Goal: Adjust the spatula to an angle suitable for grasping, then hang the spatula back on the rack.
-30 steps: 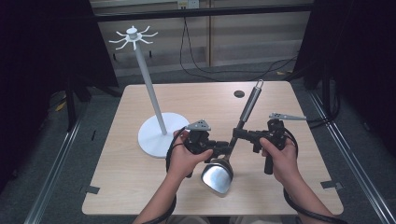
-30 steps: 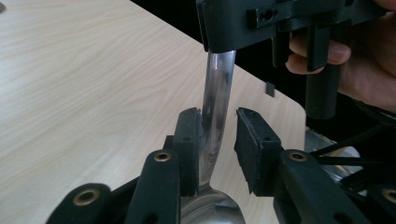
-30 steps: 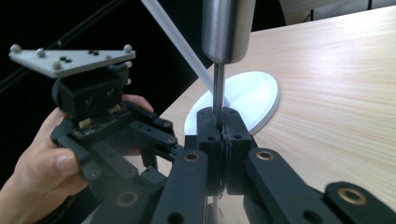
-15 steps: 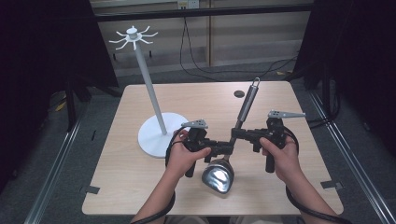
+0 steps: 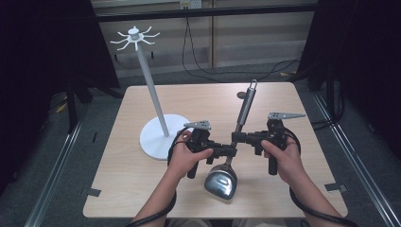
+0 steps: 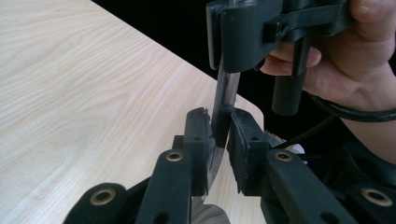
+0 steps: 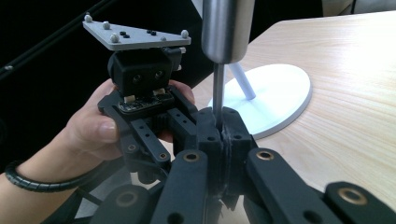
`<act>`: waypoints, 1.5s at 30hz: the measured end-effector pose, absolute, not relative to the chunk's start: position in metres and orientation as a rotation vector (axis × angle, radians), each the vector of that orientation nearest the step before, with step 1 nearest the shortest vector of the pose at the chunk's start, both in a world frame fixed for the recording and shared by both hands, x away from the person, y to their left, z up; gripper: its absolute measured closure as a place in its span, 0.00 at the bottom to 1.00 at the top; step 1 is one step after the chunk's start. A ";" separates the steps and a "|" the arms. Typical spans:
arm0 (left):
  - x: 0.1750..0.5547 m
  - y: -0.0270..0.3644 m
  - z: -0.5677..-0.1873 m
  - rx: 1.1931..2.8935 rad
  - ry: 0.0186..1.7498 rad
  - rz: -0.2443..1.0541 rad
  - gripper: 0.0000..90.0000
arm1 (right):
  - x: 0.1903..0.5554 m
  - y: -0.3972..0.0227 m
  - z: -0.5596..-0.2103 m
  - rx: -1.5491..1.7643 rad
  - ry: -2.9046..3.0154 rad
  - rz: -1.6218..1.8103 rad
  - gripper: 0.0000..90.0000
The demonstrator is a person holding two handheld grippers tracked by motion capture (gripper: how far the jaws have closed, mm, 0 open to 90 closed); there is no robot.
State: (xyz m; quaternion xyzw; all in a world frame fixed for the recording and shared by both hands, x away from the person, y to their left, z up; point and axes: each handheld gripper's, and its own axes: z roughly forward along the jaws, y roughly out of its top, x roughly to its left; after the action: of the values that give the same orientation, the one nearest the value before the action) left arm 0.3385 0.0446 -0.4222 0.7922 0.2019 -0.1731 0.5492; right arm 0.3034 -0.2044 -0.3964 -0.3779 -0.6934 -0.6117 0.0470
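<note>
Both pairs of jaws meet on the thin metal shaft of a ladle [image 5: 239, 137]; the right gripper [image 5: 235, 138] is clamped tight on that shaft, its pads pressed together around the rod just below the thicker steel handle, as the right gripper view shows [image 7: 219, 126]; the left gripper [image 5: 231, 152] has just been closing, and in the left gripper view [image 6: 219, 135] the flat lower part of the shaft stands between its pads, touching the left pad while a narrow gap remains at the right one, so it is narrow but not yet pressing; the ladle hangs tilted above the wooden table [image 5: 283, 189], its handle with the hanging loop pointing away from the person and its shiny bowl [image 5: 221, 182] nearest the table's front edge, between the two hands; the left hand [image 5: 187, 156] and right hand [image 5: 283, 158] hold the grippers facing each other; a white stand [image 5: 151, 90] with a round base and hooked top rises just left of the left gripper.
</note>
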 end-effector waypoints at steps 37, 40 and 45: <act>0.331 0.056 -0.405 1.915 0.502 -0.271 0.99 | 0.303 -0.201 -0.388 -1.150 -2.118 -2.005 0.73; 0.331 0.060 -0.403 1.909 0.506 -0.250 0.99 | 0.303 -0.207 -0.392 -1.179 -2.132 -1.992 0.62; 0.332 0.068 -0.400 1.888 0.529 -0.217 0.98 | 0.302 -0.213 -0.404 -1.219 -2.227 -1.928 0.50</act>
State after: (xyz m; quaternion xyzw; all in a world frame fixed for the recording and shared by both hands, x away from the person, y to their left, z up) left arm 0.3324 0.0679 -0.4005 0.7981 0.2237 -0.0919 0.5519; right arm 0.3020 -0.2127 -0.4035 -0.3822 -0.6984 -0.6047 -0.0233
